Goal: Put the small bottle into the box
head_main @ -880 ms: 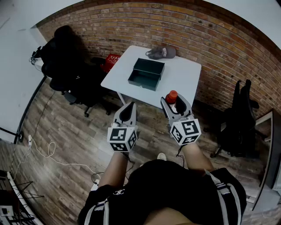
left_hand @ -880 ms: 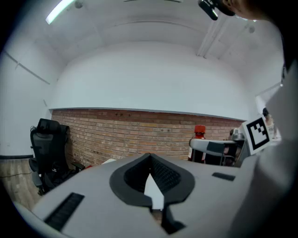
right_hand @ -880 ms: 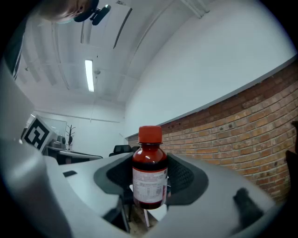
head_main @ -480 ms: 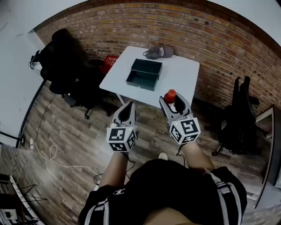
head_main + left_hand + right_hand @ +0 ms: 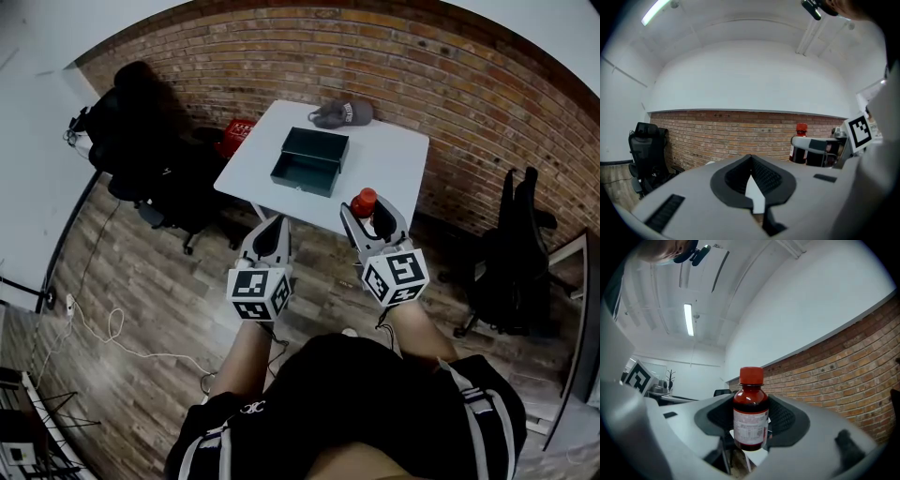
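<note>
A small dark-red bottle [image 5: 750,414] with a red cap and a white label stands upright between the jaws of my right gripper [image 5: 373,218], which is shut on it; its cap [image 5: 365,200] shows in the head view. The same bottle [image 5: 798,147] appears at the right of the left gripper view. My left gripper [image 5: 270,237] is shut and holds nothing. Both grippers hang in the air in front of the white table [image 5: 394,159]. On that table sits the open dark-green box [image 5: 311,159], beyond both grippers and apart from them.
A grey cap [image 5: 344,113] lies at the table's far edge by the brick wall. A black office chair [image 5: 141,141] stands left of the table, another dark chair [image 5: 506,253] to the right. A red crate [image 5: 234,133] sits on the wooden floor, with white cables [image 5: 103,328] at the left.
The two grippers have barely shifted in the head view. The bottle stays in the right gripper, and the table sits at almost the same distance.
</note>
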`<state>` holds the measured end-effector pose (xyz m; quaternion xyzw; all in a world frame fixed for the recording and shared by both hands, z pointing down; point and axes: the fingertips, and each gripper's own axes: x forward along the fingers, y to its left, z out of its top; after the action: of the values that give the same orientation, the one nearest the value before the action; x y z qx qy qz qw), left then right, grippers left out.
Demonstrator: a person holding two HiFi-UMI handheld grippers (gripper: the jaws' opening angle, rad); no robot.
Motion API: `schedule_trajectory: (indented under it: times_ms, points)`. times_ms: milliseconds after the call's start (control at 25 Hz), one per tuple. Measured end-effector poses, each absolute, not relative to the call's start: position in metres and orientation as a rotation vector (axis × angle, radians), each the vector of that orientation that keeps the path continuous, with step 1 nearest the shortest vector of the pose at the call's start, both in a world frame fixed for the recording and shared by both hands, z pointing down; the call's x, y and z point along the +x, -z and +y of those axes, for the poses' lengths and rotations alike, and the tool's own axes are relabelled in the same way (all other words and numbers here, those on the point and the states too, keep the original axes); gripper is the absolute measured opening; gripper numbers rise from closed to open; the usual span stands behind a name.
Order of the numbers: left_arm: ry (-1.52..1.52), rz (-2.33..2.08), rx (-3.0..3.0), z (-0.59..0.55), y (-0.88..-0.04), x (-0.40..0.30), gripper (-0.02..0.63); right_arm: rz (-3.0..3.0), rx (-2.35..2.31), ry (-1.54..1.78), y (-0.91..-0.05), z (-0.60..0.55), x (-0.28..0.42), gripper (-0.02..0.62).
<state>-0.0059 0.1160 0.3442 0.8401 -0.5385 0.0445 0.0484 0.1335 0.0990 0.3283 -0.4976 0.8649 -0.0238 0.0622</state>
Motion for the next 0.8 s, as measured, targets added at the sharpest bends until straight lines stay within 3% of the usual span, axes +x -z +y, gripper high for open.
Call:
schedule_trajectory:
  times_ms: [800]
  points:
    - [-0.188,-1.713,2.465,0.08,-0.376,0.045,0.014,2.691,-1.365,0.074,-0.35,0.055,0.175,0.222]
